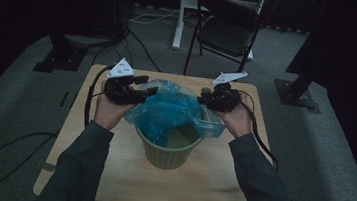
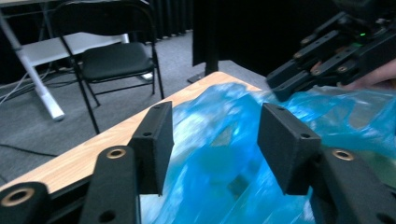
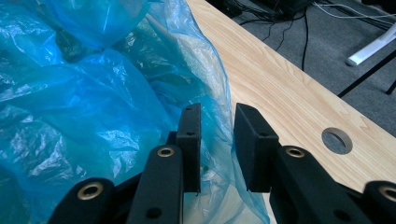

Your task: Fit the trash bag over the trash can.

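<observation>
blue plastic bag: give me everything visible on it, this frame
The blue plastic bag is thin, translucent and heavily crinkled film. It sits partly inside the green ribbed bin on the wooden table, bunched high above the rim at the far side and spilling over it. Part of the bin's inside is bare. An edge fold runs between the right gripper fingers, with gaps showing. The left gripper stands wide open just above it.

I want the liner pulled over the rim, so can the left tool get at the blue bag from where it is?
Probably yes. The left tool stands open with the blue bag right ahead between its jaws, nothing in between.
</observation>
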Demonstrator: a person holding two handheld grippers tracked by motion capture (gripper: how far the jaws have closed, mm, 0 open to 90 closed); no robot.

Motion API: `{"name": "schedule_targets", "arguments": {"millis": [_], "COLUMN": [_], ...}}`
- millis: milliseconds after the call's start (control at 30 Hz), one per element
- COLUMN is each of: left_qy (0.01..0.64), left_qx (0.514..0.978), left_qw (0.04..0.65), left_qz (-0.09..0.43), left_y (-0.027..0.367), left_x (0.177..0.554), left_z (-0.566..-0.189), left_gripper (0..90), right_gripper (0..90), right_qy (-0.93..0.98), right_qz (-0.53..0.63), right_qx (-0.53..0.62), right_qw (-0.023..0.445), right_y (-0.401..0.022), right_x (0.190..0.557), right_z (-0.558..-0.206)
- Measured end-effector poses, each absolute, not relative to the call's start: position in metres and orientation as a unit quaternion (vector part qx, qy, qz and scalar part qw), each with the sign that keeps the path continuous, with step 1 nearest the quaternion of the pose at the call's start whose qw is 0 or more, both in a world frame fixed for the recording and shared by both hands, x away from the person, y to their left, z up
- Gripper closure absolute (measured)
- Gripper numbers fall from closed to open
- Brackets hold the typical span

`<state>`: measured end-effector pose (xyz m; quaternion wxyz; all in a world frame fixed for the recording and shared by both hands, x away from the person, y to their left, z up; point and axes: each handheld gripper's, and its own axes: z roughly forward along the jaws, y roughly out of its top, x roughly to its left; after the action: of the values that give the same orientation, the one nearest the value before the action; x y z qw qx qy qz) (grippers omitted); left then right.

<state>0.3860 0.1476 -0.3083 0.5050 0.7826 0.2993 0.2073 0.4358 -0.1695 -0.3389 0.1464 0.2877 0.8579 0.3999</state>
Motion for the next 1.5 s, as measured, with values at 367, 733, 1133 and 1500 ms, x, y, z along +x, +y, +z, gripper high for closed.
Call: {"name": "schedule_targets", "arguments": {"millis": [367,733,1133,1500], "left_qy": [0.305,0.409,0.452,0.459], "left_qx": [0.834,0.798,0.798,0.787], "left_qw": [0.364,0.338,0.346,0.397], "left_qz": [0.279,0.287,0.199,0.115], "left_y": [0.094,0.131,0.156,0.167], "left_x": [0.406,0.436,0.468,0.459], "left_z": [-0.319,-0.327,-0.361,-0.401], "left_gripper": [49.3,89.4,89.4,88.6], "right_gripper": [71.9,86.3,90.0,90.0], "right_qy": [0.859,0.866,0.874,0.878], "right_qz": [0.402,0.389,0.359,0.353], "right_qx": [0.283,0.279,0.300,0.315], "right_qw": [0.142,0.144,0.133,0.077], "right_y": [-0.167,-0.170,-0.163,-0.180], "right_x": [0.435,0.433,0.452,0.455], "right_z": [-0.340,-0.339,-0.352,-0.381]}}
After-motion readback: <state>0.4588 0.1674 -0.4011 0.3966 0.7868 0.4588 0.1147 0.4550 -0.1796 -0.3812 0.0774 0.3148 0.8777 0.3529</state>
